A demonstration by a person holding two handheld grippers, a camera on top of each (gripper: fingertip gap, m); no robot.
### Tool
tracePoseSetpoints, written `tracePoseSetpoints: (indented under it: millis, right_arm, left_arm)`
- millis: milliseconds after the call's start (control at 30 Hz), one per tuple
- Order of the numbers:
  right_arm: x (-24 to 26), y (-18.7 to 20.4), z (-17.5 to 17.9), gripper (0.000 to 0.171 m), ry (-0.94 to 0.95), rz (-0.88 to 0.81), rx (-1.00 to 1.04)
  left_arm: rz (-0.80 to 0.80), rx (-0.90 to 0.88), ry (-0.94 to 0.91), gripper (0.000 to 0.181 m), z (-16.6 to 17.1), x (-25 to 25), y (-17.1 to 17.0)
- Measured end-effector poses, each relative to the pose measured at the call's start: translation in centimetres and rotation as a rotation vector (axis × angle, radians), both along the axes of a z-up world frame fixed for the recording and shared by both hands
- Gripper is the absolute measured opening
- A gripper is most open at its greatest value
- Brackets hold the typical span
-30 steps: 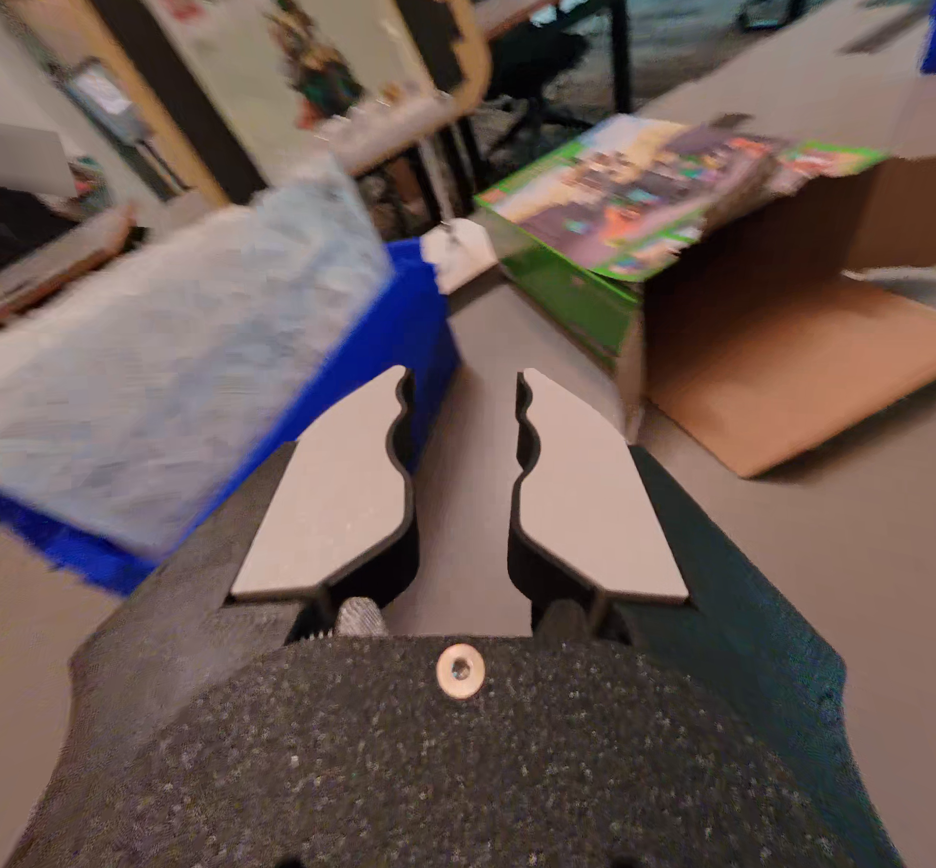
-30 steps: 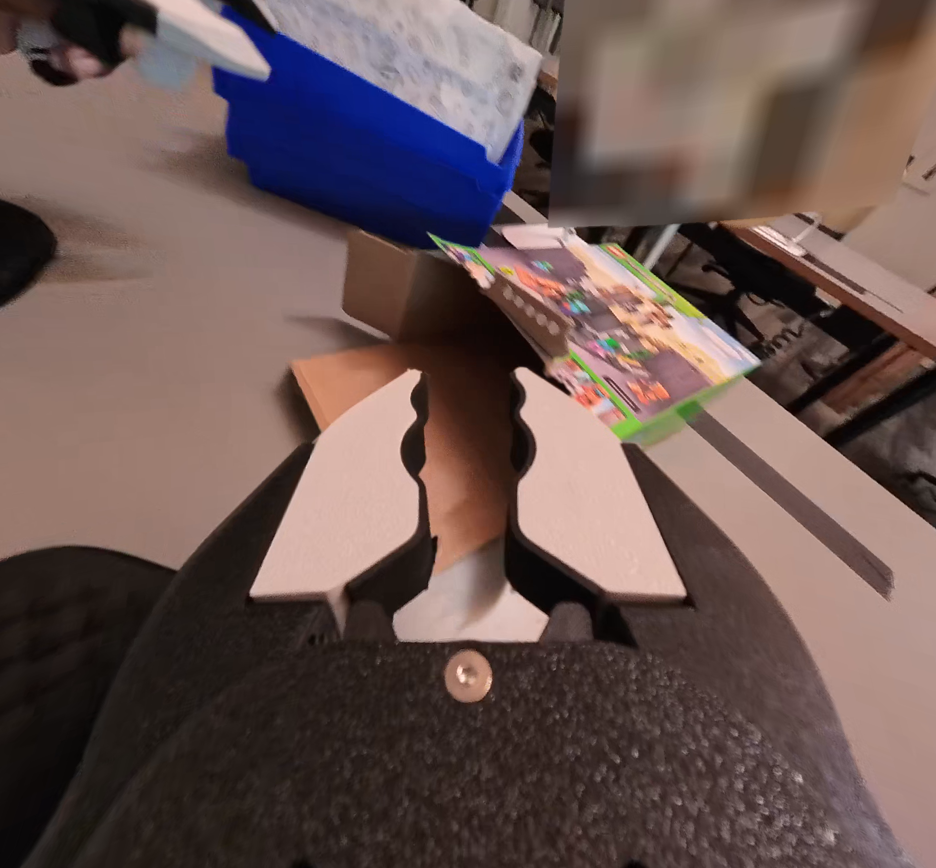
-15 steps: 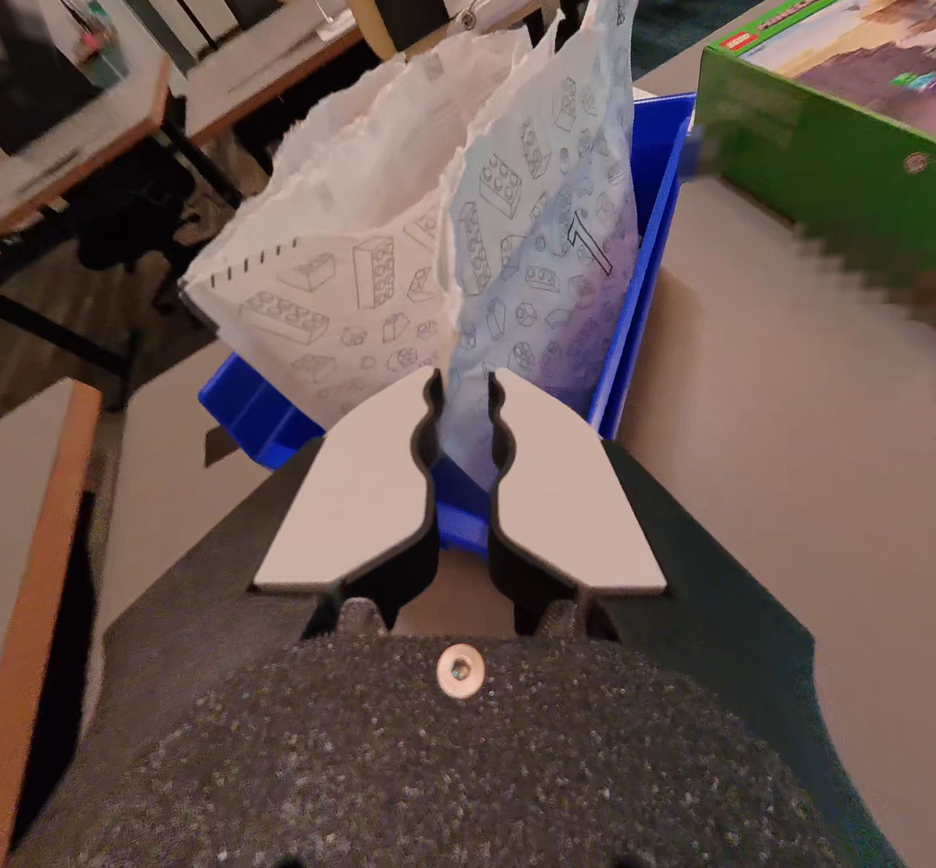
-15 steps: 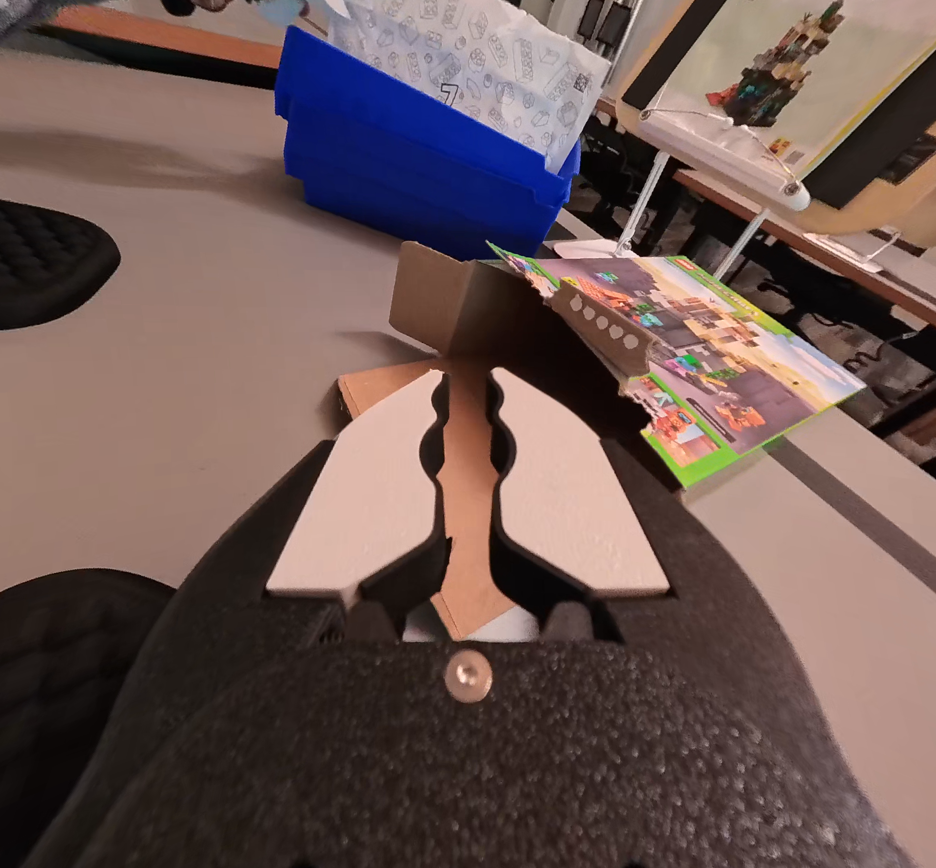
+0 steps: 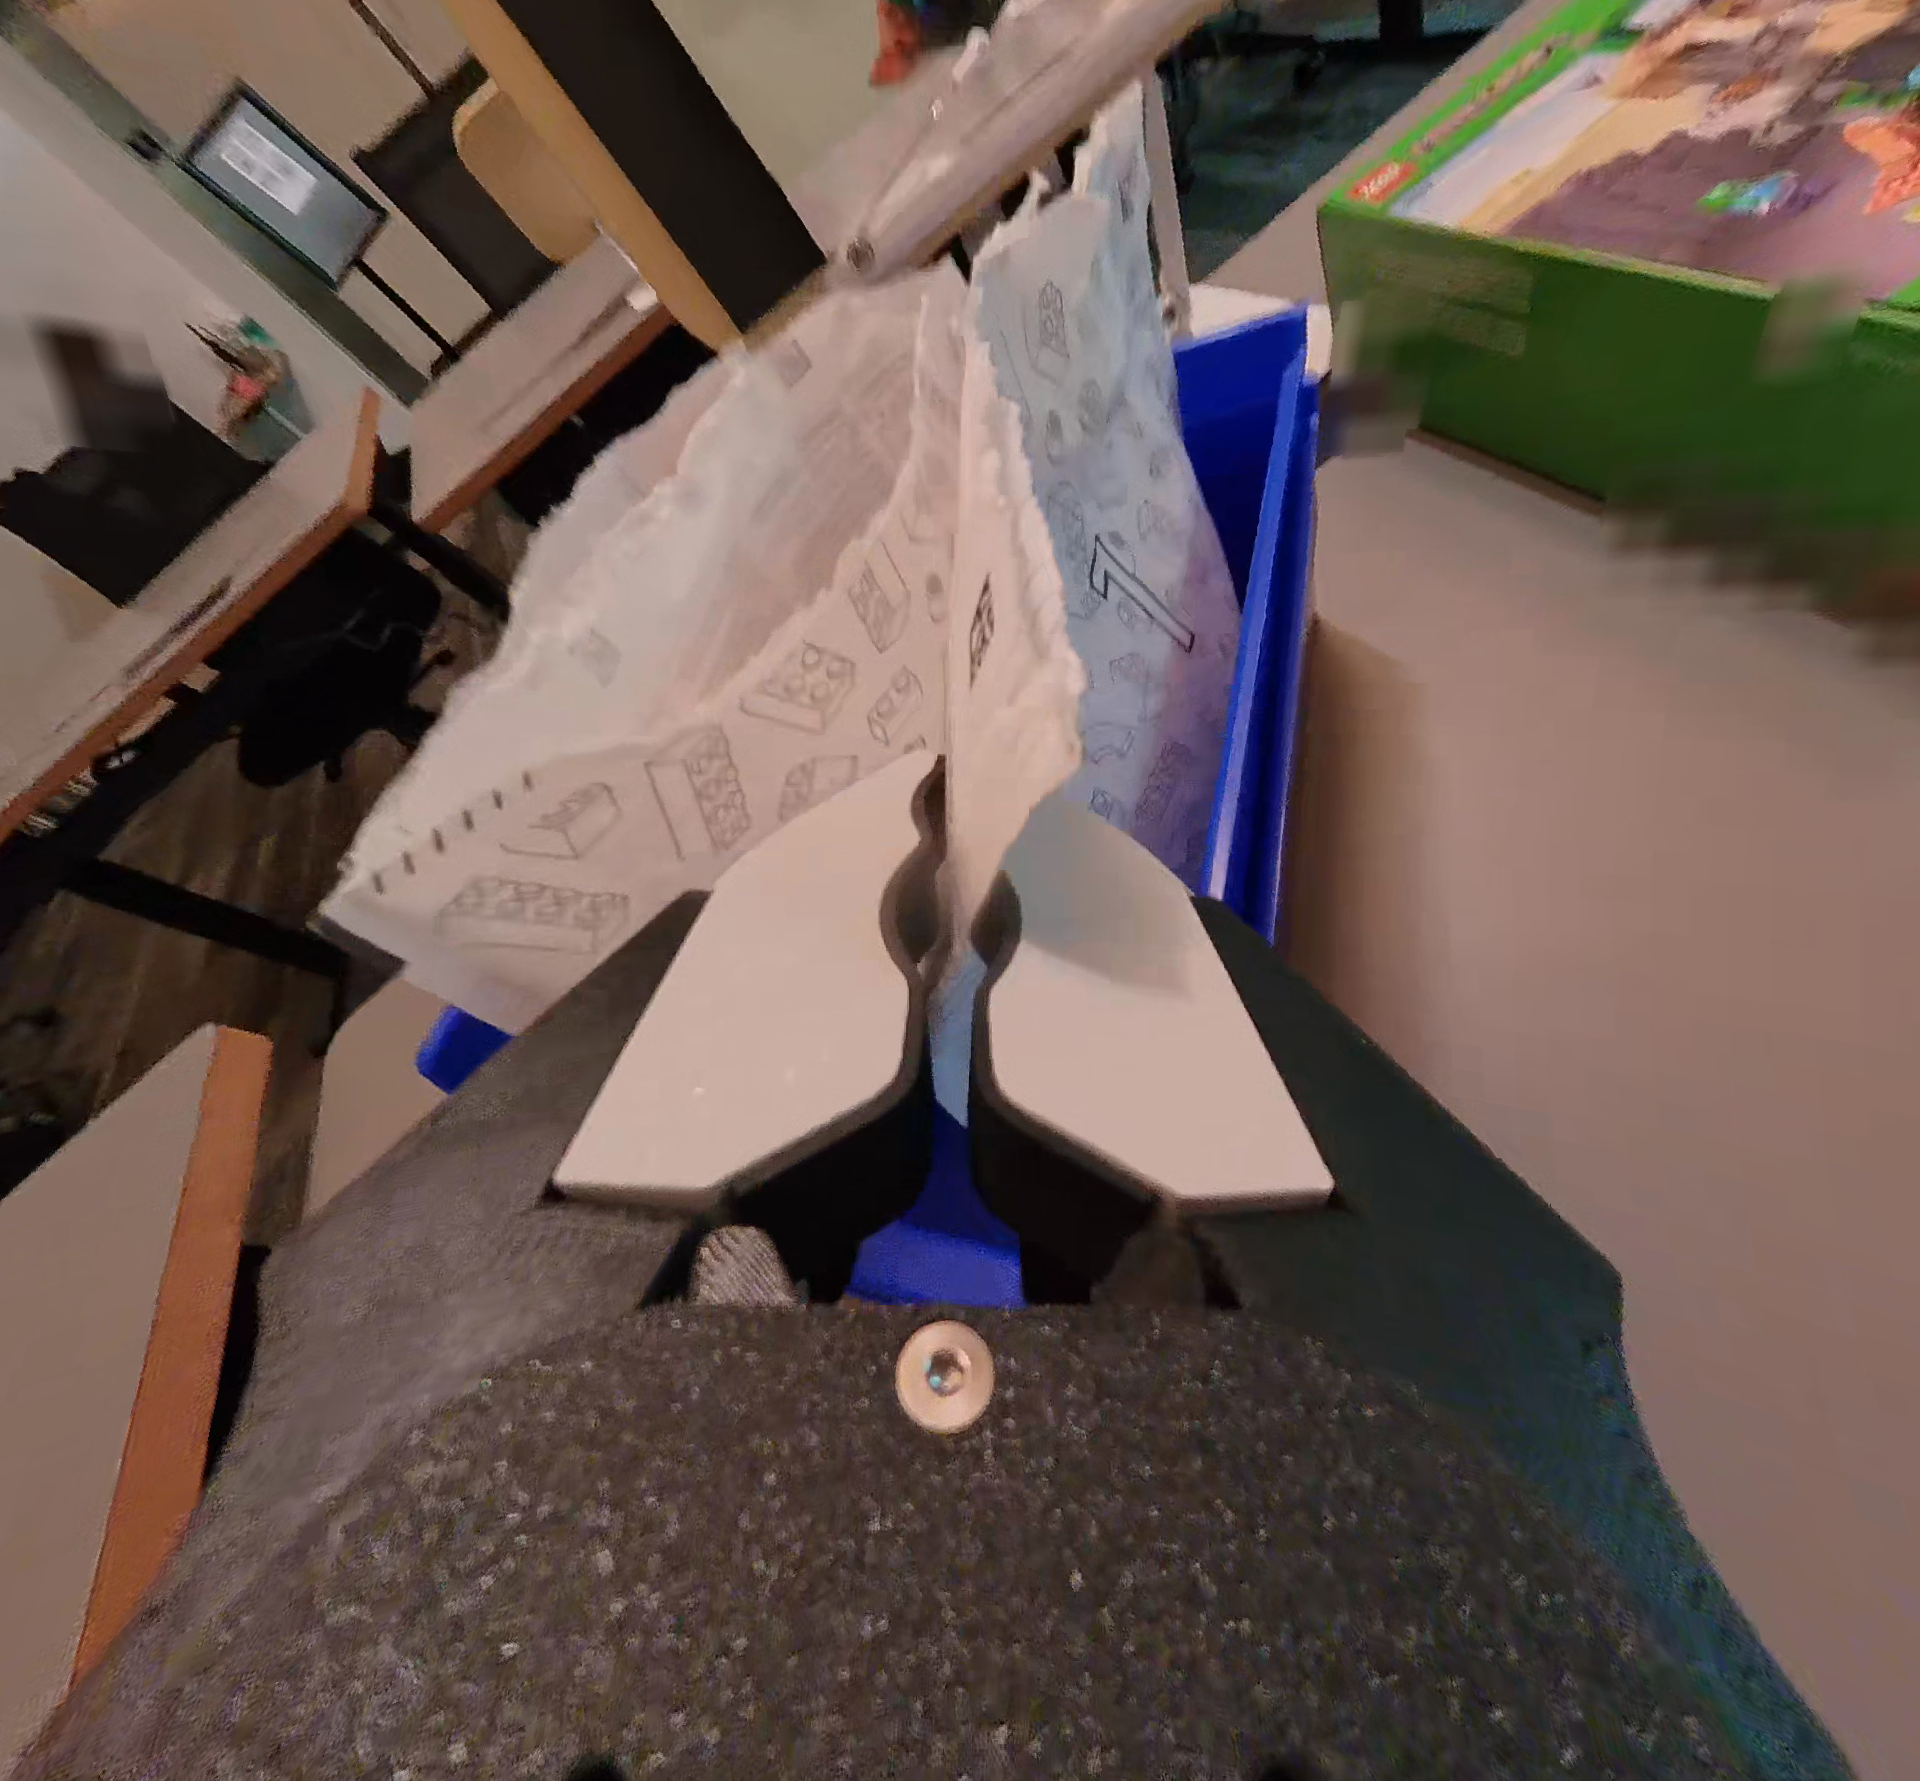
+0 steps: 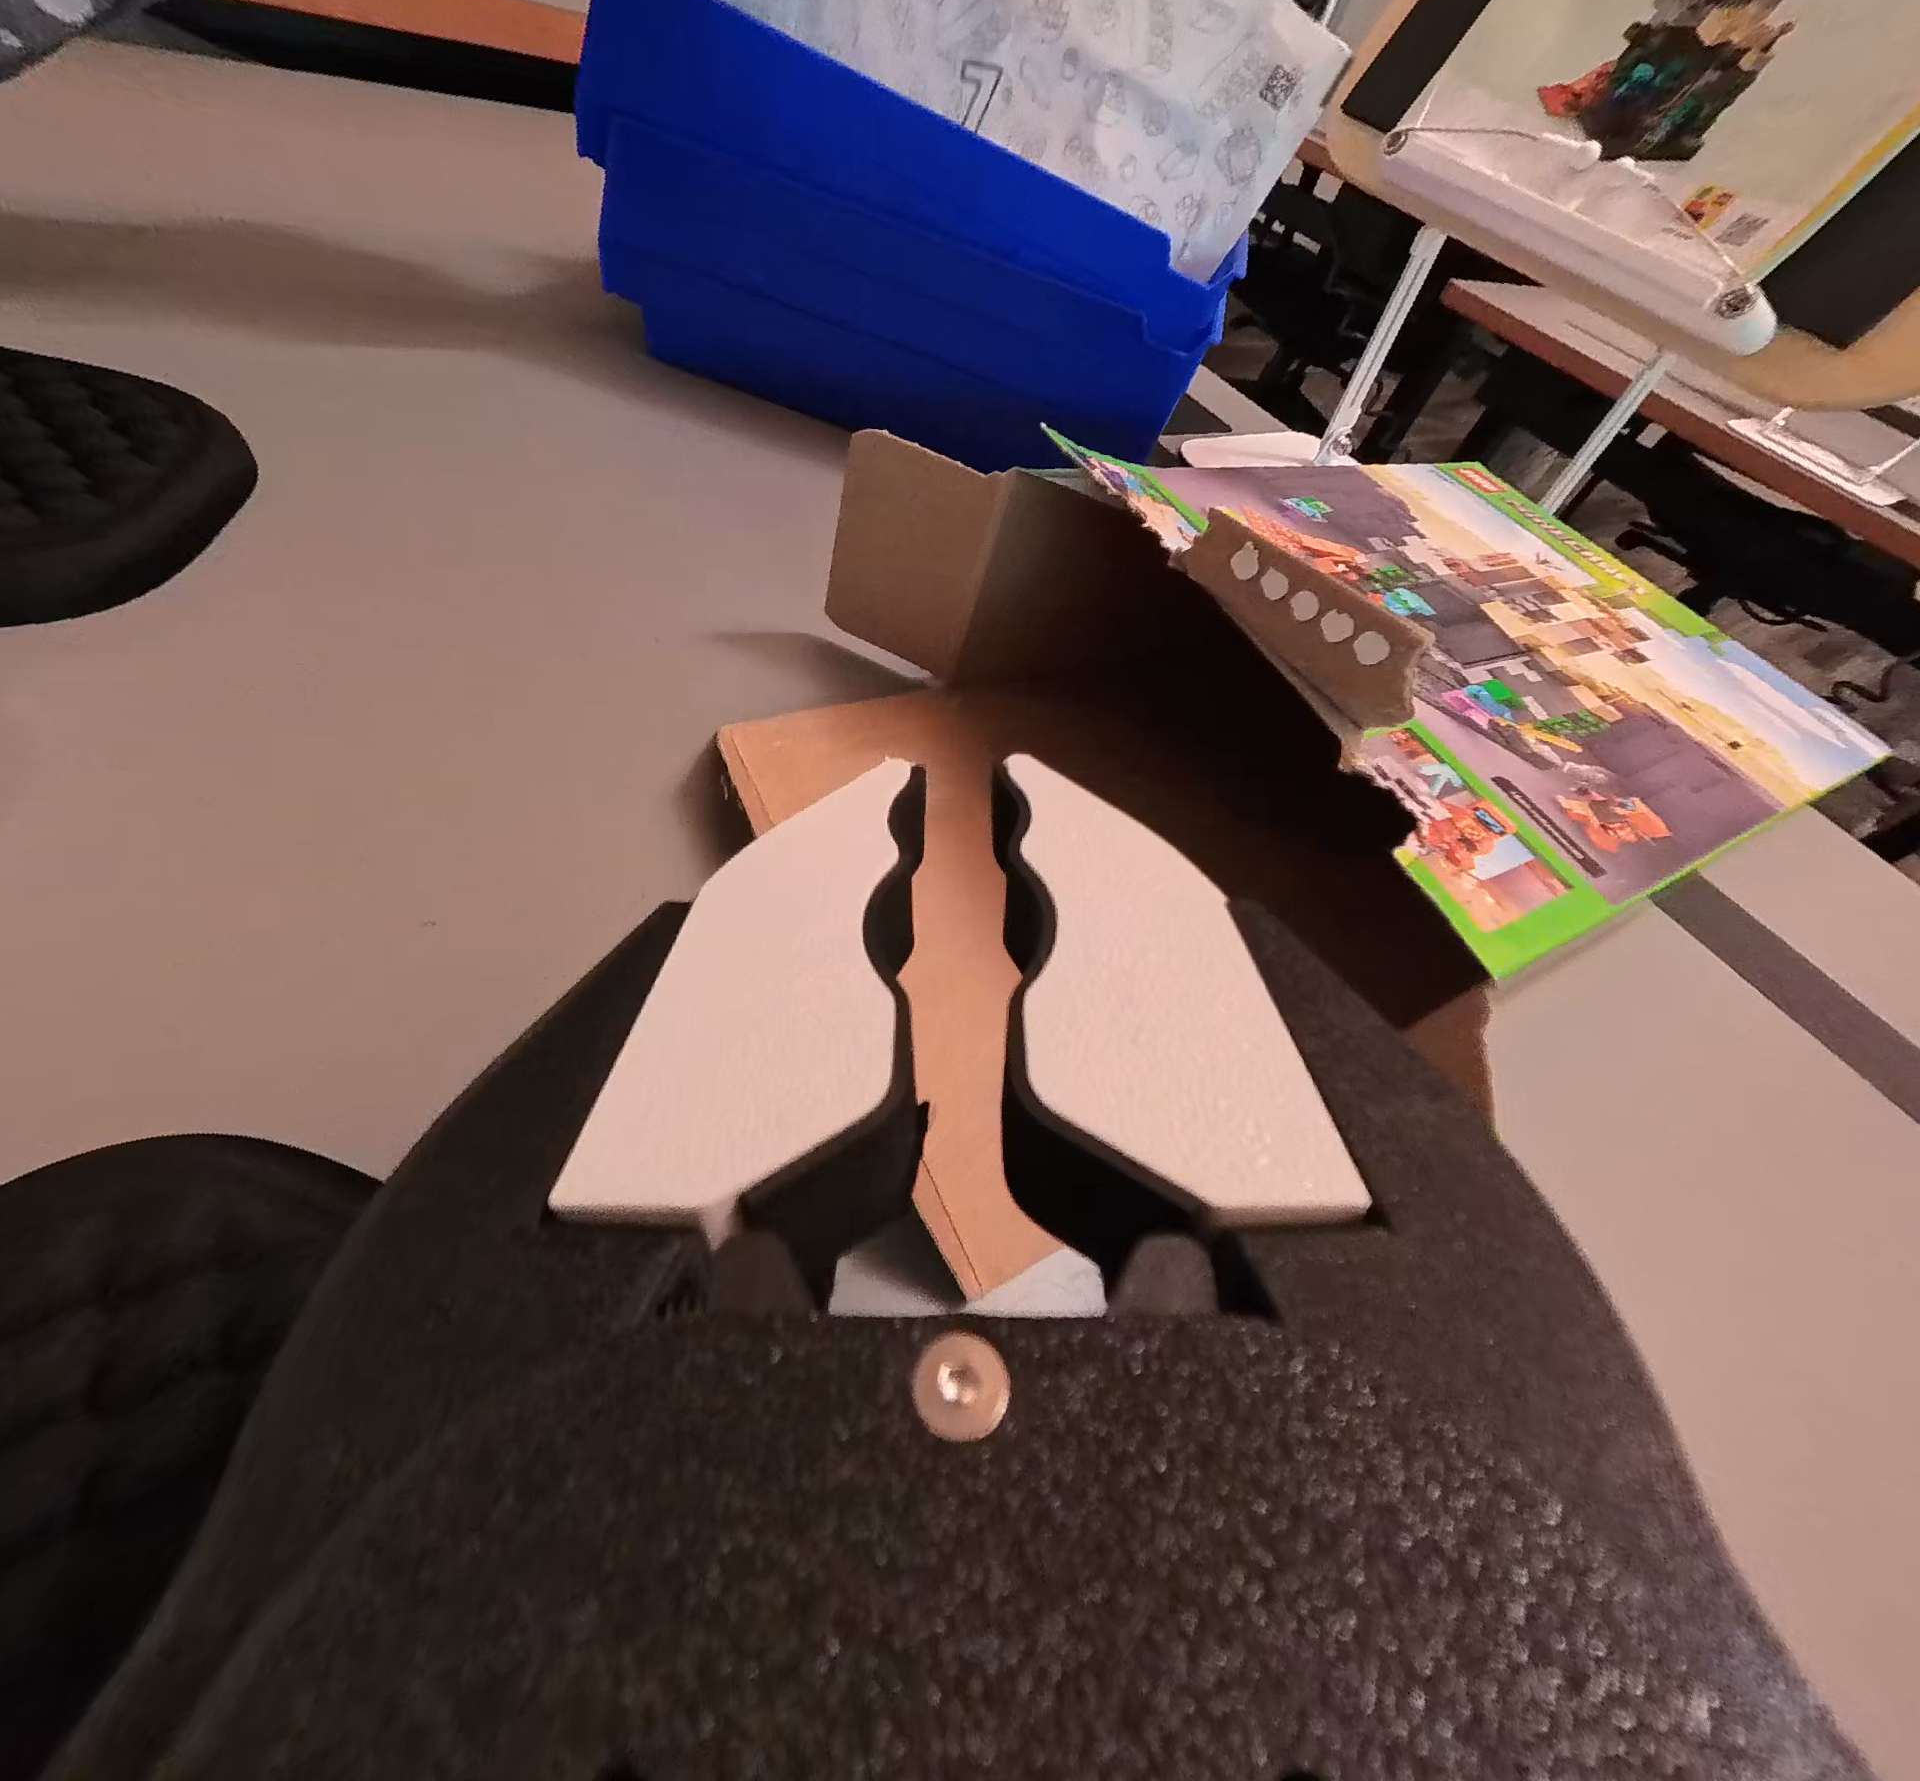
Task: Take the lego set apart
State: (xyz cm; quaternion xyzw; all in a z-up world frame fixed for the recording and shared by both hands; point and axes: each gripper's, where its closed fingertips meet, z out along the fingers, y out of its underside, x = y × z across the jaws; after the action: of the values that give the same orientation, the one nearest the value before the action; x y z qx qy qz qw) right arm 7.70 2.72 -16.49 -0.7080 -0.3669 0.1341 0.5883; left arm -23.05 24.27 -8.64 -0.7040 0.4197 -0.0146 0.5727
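Centrally, paper bag (image 5: 831,651): a torn white bag printed with brick outlines is standing upright in the blue bin (image 5: 1262,526), its long axis running up and away from the fingers.
Left gripper (image 5: 951,858): its fingers are closing on the bag's torn upright edge; the paper is passing between the tips, which appear nearly together and pinching it.
Key relation: the bag is lying straight ahead of the left fingers, with its edge in line with the gap; the left gripper is by far the nearer one.
Right gripper (image 6: 958,775): its fingers are slightly apart and holding nothing, hovering over the brown flap of the opened lego box (image 6: 1507,671).
Box position: lying on the grey table (image 6: 416,692), just beside the bin.
Background: an instruction booklet (image 6: 1662,38) is resting on a stand.
Judgement: lifting the bag out looks like the coming move.
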Motion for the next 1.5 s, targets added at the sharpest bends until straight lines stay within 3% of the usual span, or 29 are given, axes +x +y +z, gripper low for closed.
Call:
tracePoseSetpoints:
  millis: [367, 633, 767, 1000, 1233, 1500]
  right_arm:
    - [-0.9, -0.2, -0.2, 0.012, 0.006, 0.024, -0.021]
    - [-1.9, -1.0, 1.6, 0.012, 0.057, 0.033, -0.002]
    - [-2.0, -1.3, 3.9, 0.012, 0.132, -0.066, -0.041]
    - [-4.3, -5.3, 7.1, 0.000, 0.215, -0.207, -0.085]
    - [-7.2, -6.9, 4.0, 0.000, 0.264, -0.250, -0.224]
    - [-8.7, -6.7, 1.7, 0.000, 0.249, -0.271, -0.275]
  left_arm:
    - [-0.053, 0.134, -0.127, 0.001, 10.4, 1.6, -2.0]
    - [-0.234, 0.058, -0.317, 0.001, 15.2, 5.5, -7.7]
    - [-0.312, -0.035, -0.393, 0.001, 14.1, 7.8, -10.9]
    - [-0.384, -0.151, -0.549, 0.001, 9.1, 11.2, -15.0]
    - [-0.414, -0.219, -0.622, 0.001, 4.7, 12.7, -17.4]
    - [-0.384, -0.265, -0.704, 0.001, 3.0, 11.6, -18.3]
